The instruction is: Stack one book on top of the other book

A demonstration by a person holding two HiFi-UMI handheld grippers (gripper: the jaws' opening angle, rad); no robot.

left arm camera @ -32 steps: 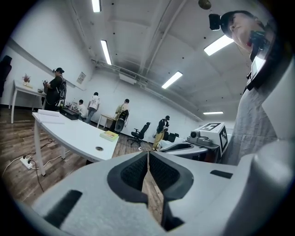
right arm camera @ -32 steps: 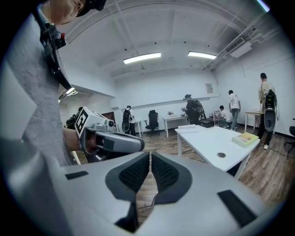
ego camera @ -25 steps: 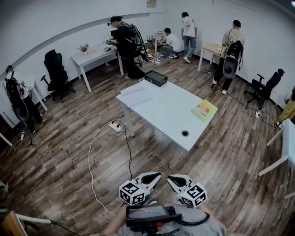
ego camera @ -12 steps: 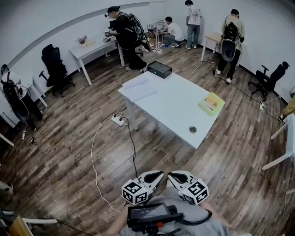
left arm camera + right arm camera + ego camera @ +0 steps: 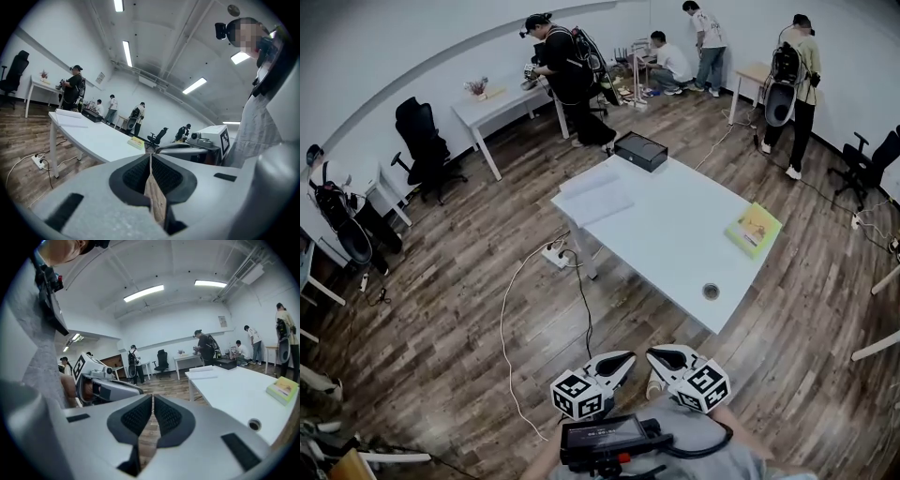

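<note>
Fingers on the left [image 5: 136, 176] are pressed flat together with nothing between them. The right fingers [image 5: 136, 417], just beside them, are closed and empty the same way. Both pairs point toward the desk [image 5: 675, 234], which stands well ahead of them.

Ahead and to the left of the fingers, a cable [image 5: 581, 298] runs across the floor to a power strip [image 5: 553, 253] by the desk leg. If I walk in on that side, I judge I could snag it.

Further ahead, left of the fingers' line, a flat white thing [image 5: 595, 197] lies on the desk. It may be the second book, but I cannot tell from here, and going for loose sheets would waste a grasp. Beyond it sits a black box [image 5: 640, 150].

Ahead and to the right of the fingers, the yellow book [image 5: 753, 230] lies flat, close to the desk's right edge. My worry there is that arriving with closed fingers, or pushing at it from the desk's middle, would shove it off that edge rather than lift it. I would want the fingers open before they reach it.
</note>
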